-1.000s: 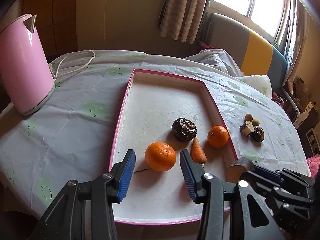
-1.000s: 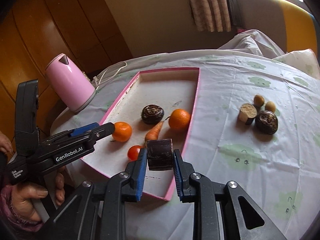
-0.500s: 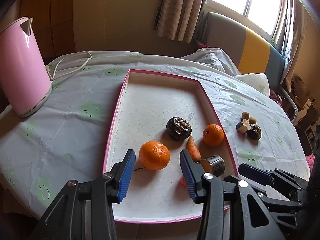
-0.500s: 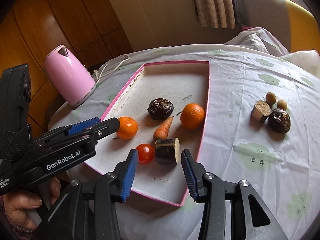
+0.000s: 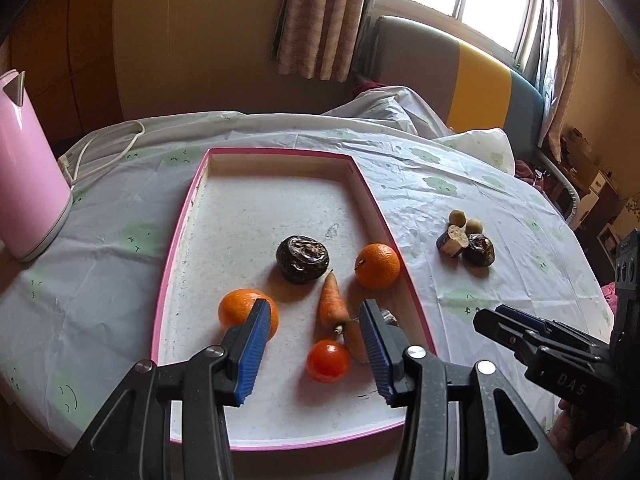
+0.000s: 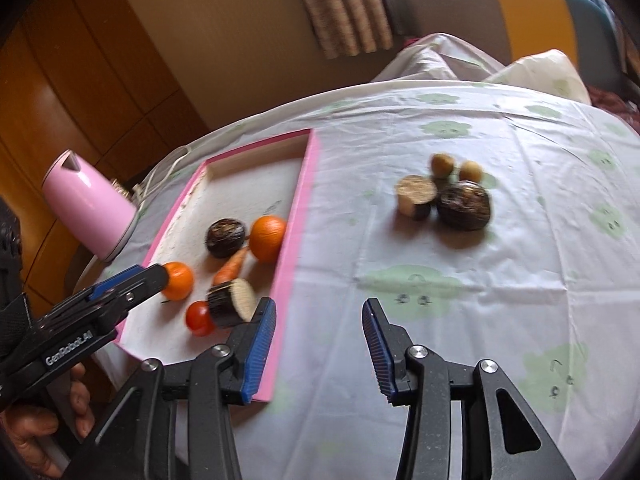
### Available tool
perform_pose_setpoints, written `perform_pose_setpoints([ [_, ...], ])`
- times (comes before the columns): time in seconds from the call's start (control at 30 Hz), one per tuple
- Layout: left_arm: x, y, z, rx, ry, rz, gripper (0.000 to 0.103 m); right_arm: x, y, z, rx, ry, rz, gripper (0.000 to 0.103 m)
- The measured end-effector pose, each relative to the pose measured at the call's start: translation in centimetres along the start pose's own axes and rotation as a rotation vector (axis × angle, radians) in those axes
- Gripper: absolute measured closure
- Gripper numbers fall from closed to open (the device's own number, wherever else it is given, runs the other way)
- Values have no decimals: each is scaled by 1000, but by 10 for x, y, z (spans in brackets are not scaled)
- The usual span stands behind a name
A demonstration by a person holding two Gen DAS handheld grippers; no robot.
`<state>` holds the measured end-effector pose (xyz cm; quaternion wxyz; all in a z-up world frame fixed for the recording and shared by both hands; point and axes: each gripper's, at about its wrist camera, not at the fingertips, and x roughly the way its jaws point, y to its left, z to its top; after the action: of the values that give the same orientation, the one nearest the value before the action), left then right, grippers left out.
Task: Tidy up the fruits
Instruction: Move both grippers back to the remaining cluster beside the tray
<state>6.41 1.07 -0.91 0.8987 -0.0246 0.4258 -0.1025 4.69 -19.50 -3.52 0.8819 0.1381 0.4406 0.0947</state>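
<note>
A pink-rimmed tray [image 5: 188, 216] [image 6: 298, 216] holds two oranges [image 5: 377, 266] [image 5: 240, 308], a carrot [image 5: 332, 304], a dark round fruit [image 5: 303, 258], a red tomato [image 5: 327, 361] and a dark cut piece [image 6: 232, 302]. On the cloth to the right lie a cut piece [image 6: 416, 196], a dark round fruit [image 6: 464, 206] and two small brown fruits [image 6: 442, 164]. My left gripper [image 5: 312, 354] is open and empty over the tray's near end. My right gripper [image 6: 318, 354] is open and empty above the cloth, right of the tray.
A pink kettle [image 5: 24, 176] [image 6: 88, 204] with a white cord stands left of the tray. The round table's near edge runs just below the tray. A sofa and a window are behind the table.
The right gripper opened, left the dark cut piece in the tray beside the tomato, and swung right over the cloth. The left gripper drew back a little.
</note>
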Motion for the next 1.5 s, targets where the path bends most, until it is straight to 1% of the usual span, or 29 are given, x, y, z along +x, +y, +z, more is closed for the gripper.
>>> perform_pose_setpoints([
  [0.27,5,-26,2,58,6,-35,56,-9,-48,5,99,-29,-69,57],
  [0.4,7,-40,4,97,6,-51,56,-10,-64,13,123,-40,-101,57],
  [0.53,9,-52,5,124,7,-69,56,-6,-74,27,132,-54,-125,58],
  [0.63,12,-59,4,146,10,-77,56,-1,-78,40,127,-63,-137,61],
  [0.9,20,-72,5,178,26,-99,56,14,-92,62,128,-65,-171,61],
  [1.0,24,-76,3,183,36,-112,56,20,-100,72,137,-62,-172,62],
  [1.03,26,-78,2,184,39,-113,56,23,-102,75,134,-59,-171,62],
  [1.07,27,-79,2,186,41,-115,56,26,-103,78,131,-55,-167,66],
  [1.17,30,-82,1,192,43,-120,56,34,-105,87,114,-46,-170,71],
  [1.43,36,-88,5,196,48,-131,56,59,-107,98,110,-18,-163,72],
  [1.47,36,-89,6,196,48,-131,56,63,-107,98,110,-14,-167,77],
  [1.5,37,-89,7,196,48,-133,56,66,-108,99,112,-13,-159,79],
])
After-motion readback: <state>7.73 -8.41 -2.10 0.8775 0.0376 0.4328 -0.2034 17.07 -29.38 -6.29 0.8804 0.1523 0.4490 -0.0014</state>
